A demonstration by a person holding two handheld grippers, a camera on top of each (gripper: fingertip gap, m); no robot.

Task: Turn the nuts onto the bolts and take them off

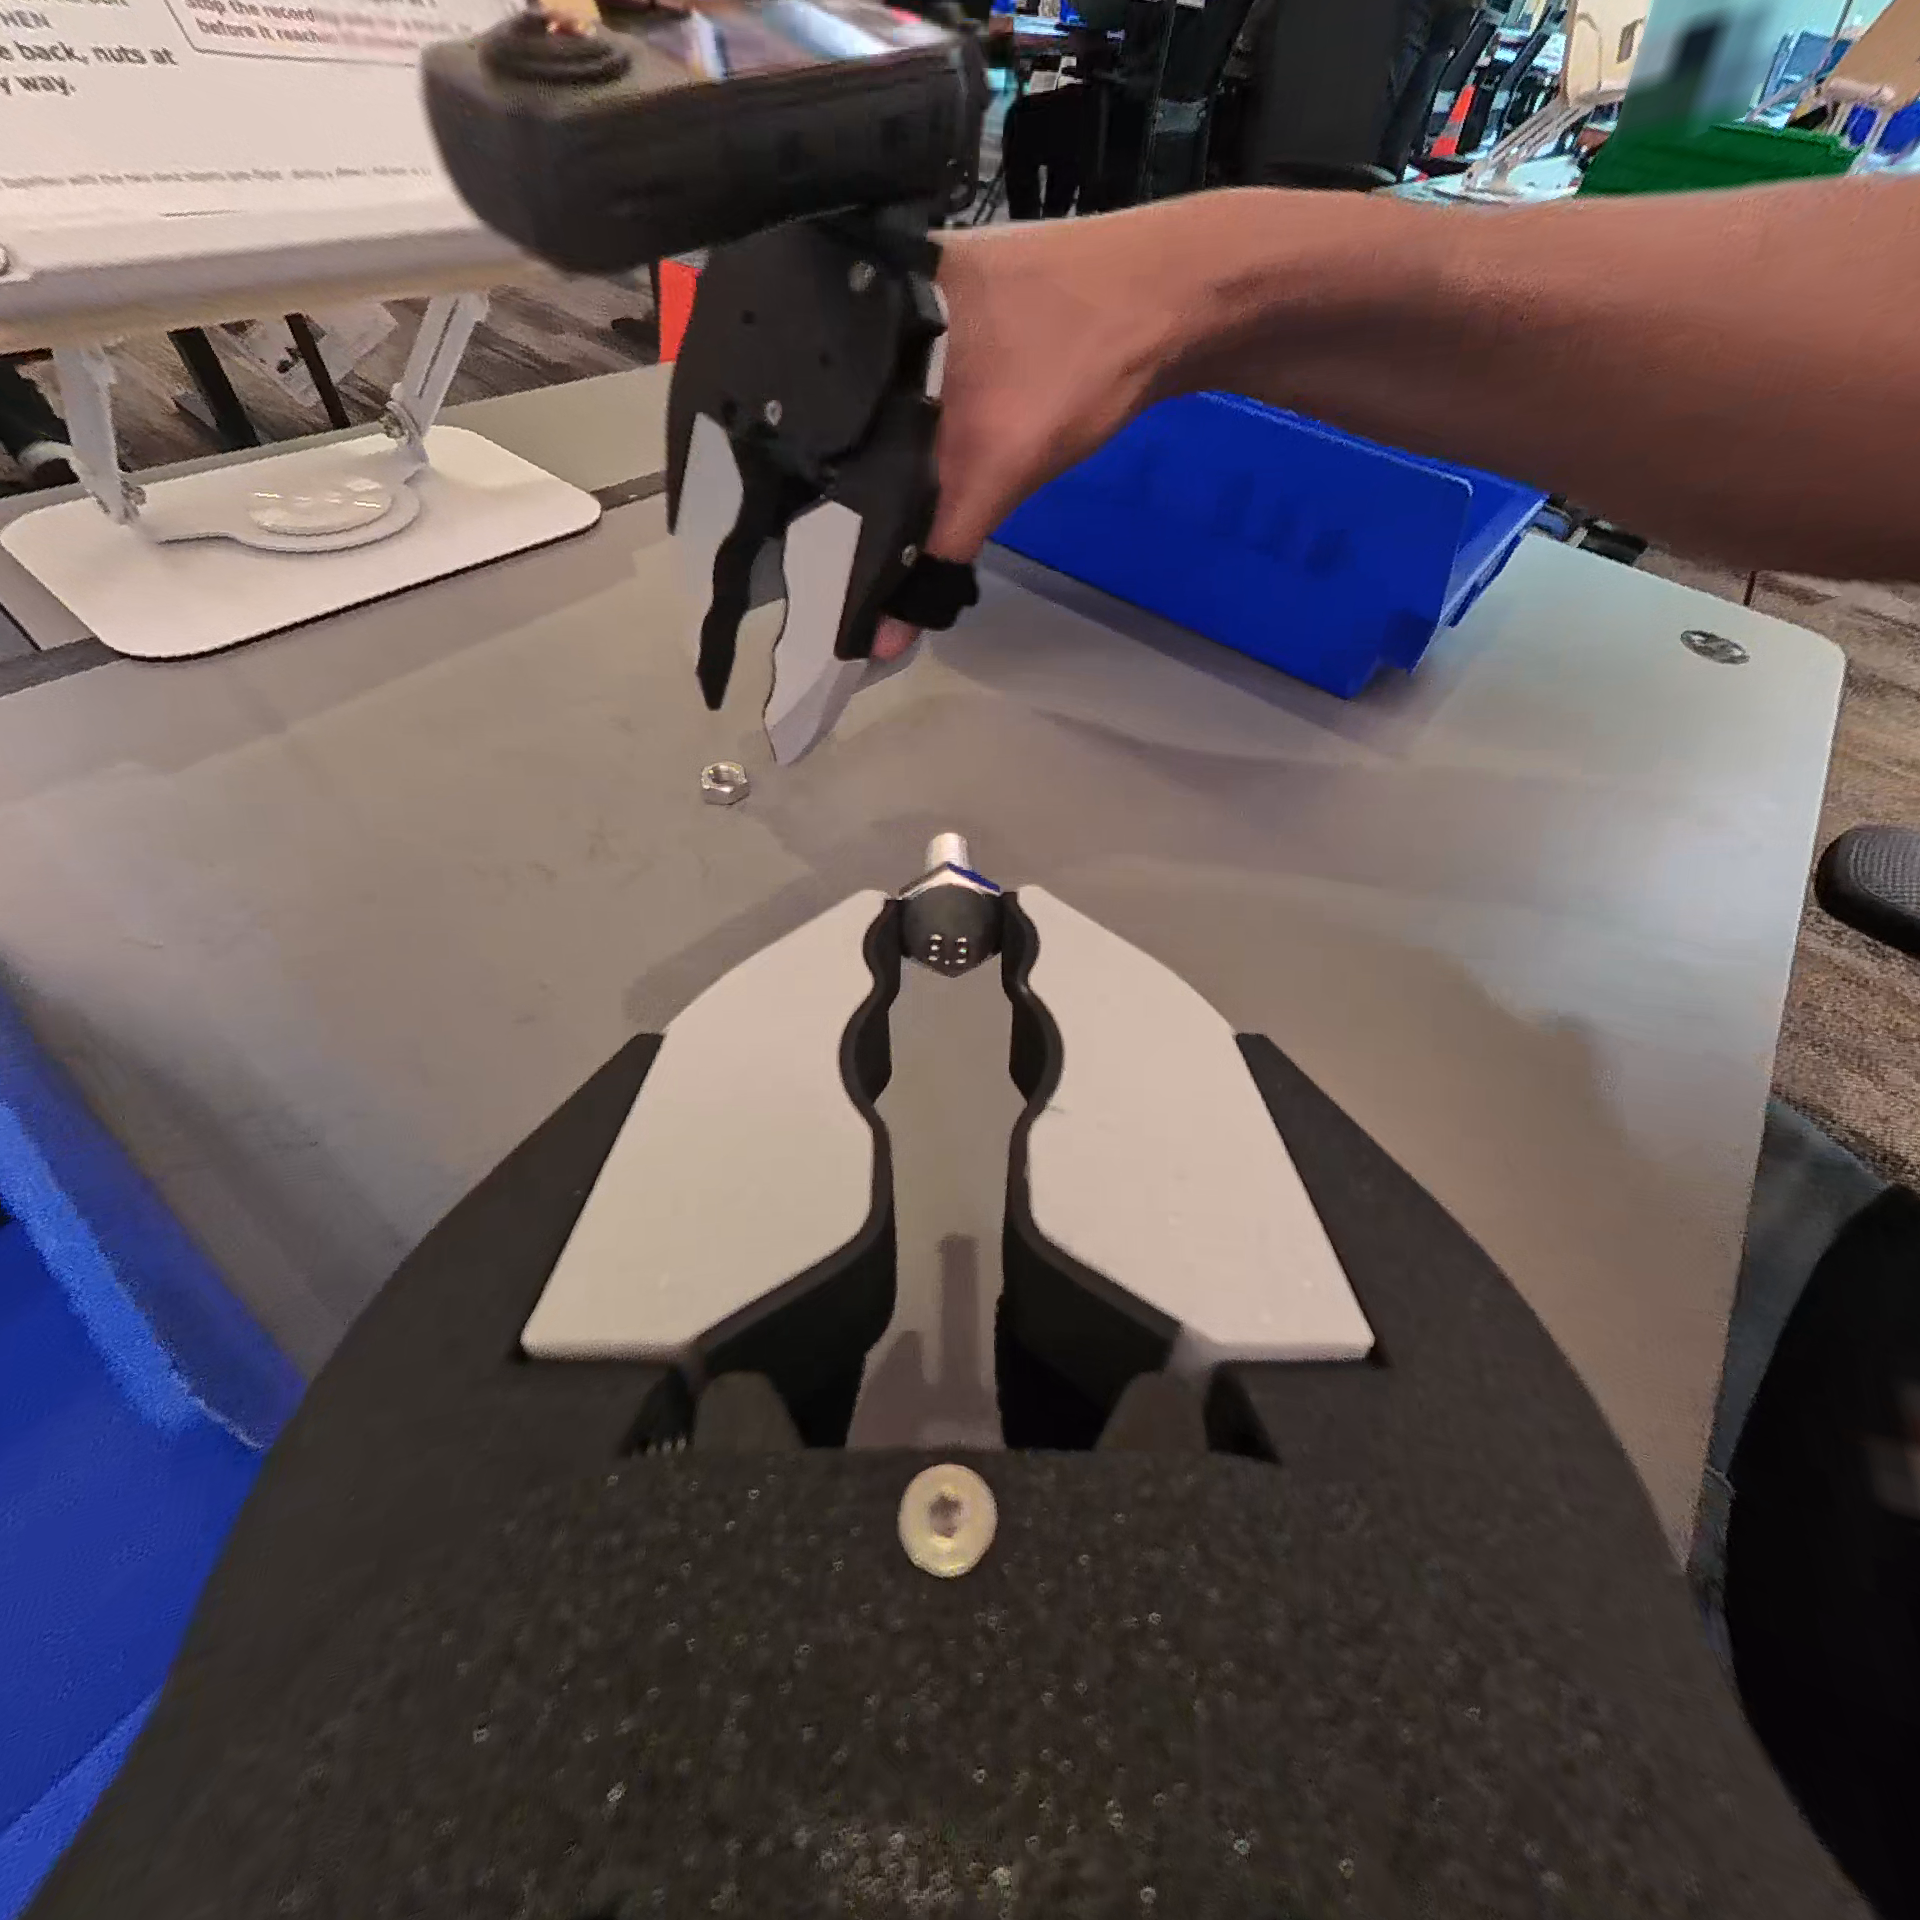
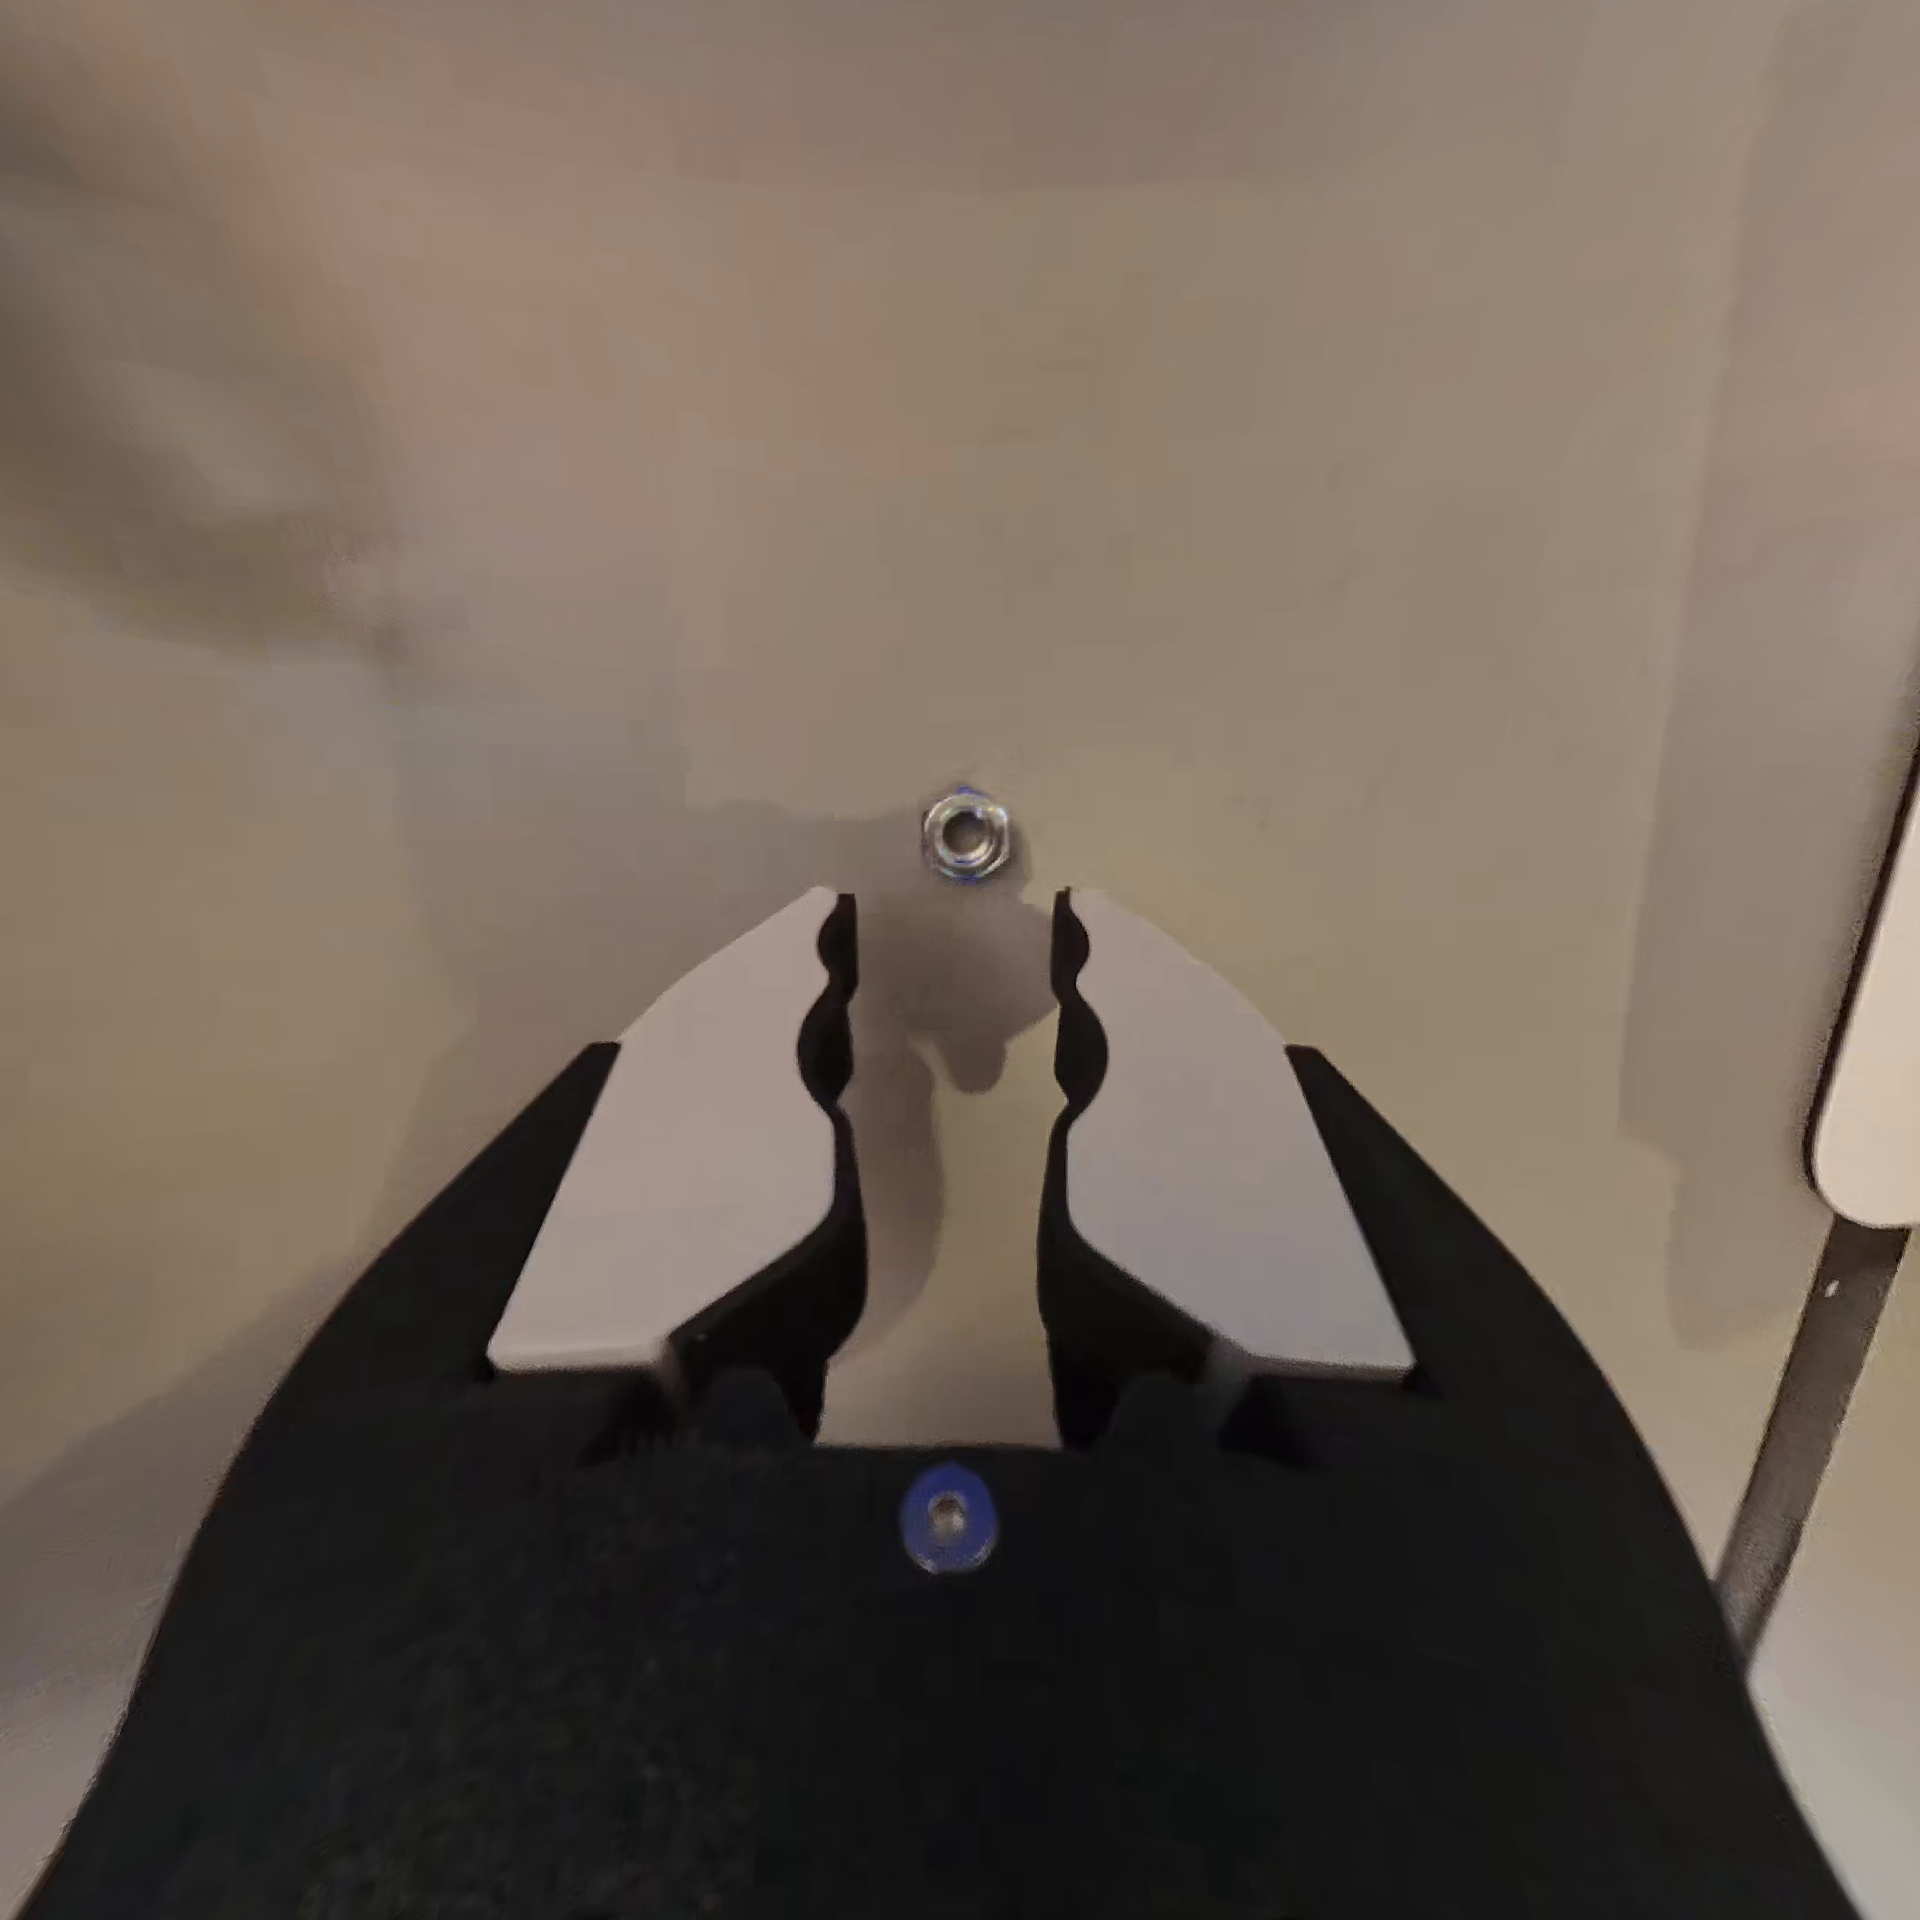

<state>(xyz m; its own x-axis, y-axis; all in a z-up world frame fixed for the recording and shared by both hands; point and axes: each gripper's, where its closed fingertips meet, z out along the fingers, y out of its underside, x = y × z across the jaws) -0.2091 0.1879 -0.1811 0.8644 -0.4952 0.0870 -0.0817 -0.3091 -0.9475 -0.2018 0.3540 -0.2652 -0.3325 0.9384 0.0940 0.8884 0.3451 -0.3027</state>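
My left gripper (image 1: 948, 920) is shut on the hex head of a silver bolt (image 1: 948, 930), whose threaded end points away from me over the grey table (image 1: 1351, 935). A small silver nut (image 1: 724, 781) lies flat on the table ahead and to the left of the bolt. My right gripper (image 1: 750, 717), held in a hand, points down just above and right of the nut with its jaws open. In the right wrist view the right gripper (image 2: 954, 899) is open and empty, and the nut (image 2: 968, 840) lies on the table just beyond its fingertips.
A blue bin (image 1: 1278, 540) stands at the back right of the table and another blue bin (image 1: 94, 1403) at the near left. A white stand with a flat base (image 1: 301, 540) and a tilted printed sheet sits at the back left. The base's corner (image 2: 1870, 1039) shows at the right. Across from one pair of fingers to the other is roughly 20 cm. Measured from the fingertips, the flat base (image 1: 301, 540) is 25 cm or so from the right gripper and 45 cm from the left.
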